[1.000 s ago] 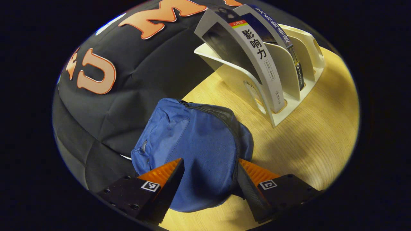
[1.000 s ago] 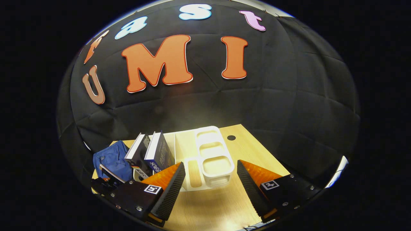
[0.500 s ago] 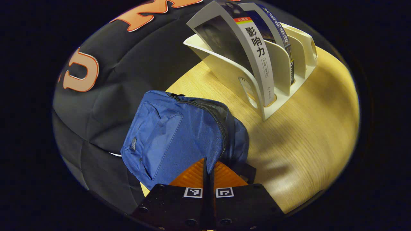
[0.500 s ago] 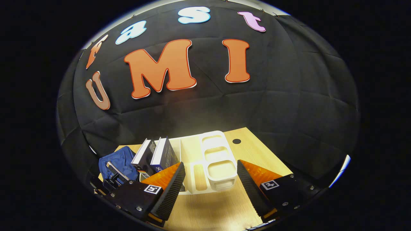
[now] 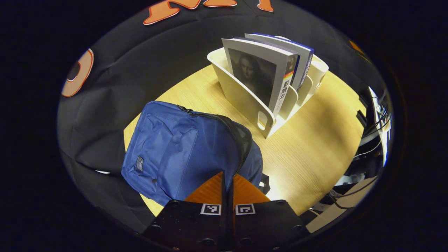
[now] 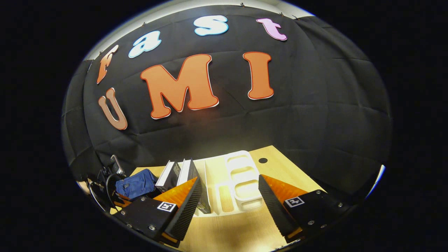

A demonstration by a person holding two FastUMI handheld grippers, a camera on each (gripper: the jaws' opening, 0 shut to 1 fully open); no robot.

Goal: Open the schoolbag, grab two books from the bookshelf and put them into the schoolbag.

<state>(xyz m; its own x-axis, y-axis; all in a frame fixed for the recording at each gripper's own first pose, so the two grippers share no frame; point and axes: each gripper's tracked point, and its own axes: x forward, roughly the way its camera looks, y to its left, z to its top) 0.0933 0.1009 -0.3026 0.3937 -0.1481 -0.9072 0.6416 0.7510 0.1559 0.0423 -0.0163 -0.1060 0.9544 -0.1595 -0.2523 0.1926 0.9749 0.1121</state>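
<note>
In the left gripper view, my left gripper [image 5: 228,178] has its two fingers drawn together at the near edge of the blue schoolbag [image 5: 175,150]. Their tips meet just where the bag's zipper line [image 5: 233,134] comes down, but the contact point is hidden behind the fingers, so I cannot tell whether they pinch a zipper pull, fabric, or nothing. The schoolbag lies on the wooden table [image 5: 315,147], front pocket facing up, with the zipper curving along its right edge.

Behind the bag and to its right stands the white bookshelf [image 5: 245,101], a divided rack. Two books stand upright in it: a grey book [image 5: 257,75] with a portrait on the cover in the nearest slot, and a blue-edged book [image 5: 301,57] in the slot just behind it. Cables [image 5: 371,147] hang past the table's right edge.

In the right gripper view, my right gripper [image 6: 229,194] has its fingers wide apart with nothing between them. It is above the near part of the table [image 6: 227,231], aimed at the bookshelf [image 6: 241,178]. The two books [image 6: 182,175] stand at the rack's left end. The schoolbag [image 6: 136,183] lies further left, with the left gripper's body [image 6: 108,175] beside it.
</note>
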